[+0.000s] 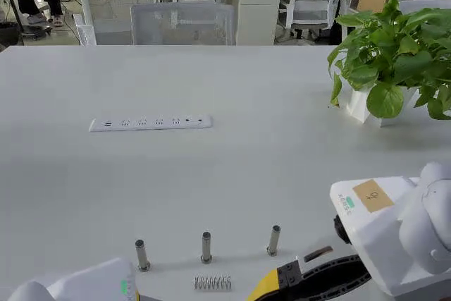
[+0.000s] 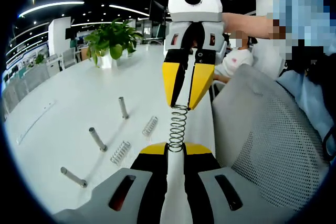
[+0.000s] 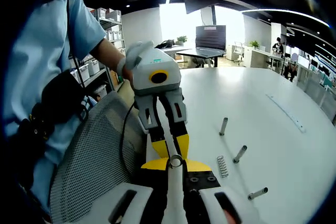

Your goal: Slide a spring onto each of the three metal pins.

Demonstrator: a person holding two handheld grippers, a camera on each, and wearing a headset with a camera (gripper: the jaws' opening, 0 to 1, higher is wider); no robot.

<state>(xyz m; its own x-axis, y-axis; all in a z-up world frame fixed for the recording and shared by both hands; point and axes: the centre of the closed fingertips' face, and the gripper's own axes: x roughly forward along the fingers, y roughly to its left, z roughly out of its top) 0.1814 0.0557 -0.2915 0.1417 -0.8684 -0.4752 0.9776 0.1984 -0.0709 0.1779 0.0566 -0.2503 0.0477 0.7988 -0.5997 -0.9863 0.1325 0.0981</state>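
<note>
The left gripper [image 2: 176,150] comes up from the bottom middle of the left gripper view. The right gripper [image 2: 181,104] comes down from the top. A thin coiled metal spring [image 2: 178,127] runs between them. Its long way goes up and down the frame, from one pair of yellow tips to the other. Both pairs of jaws look squeezed tight, each on one end of this spring. It hangs in the air near the edge of the white table [image 2: 79,98], not yet over a pin.

Left of it in the frame, two loose springs [image 2: 120,151] lie flat on the table. A little farther left, three short grey metal pins [image 2: 97,139] stand in a row, all bare. So the held spring likely has to be turned to stand up, then moved left over a pin.

In the head view, the right gripper sits low right, near the right-end pin [image 1: 273,240]. The left gripper sits low left, near the left-end pin [image 1: 142,255]. Neither looks clearly nearer.
</note>
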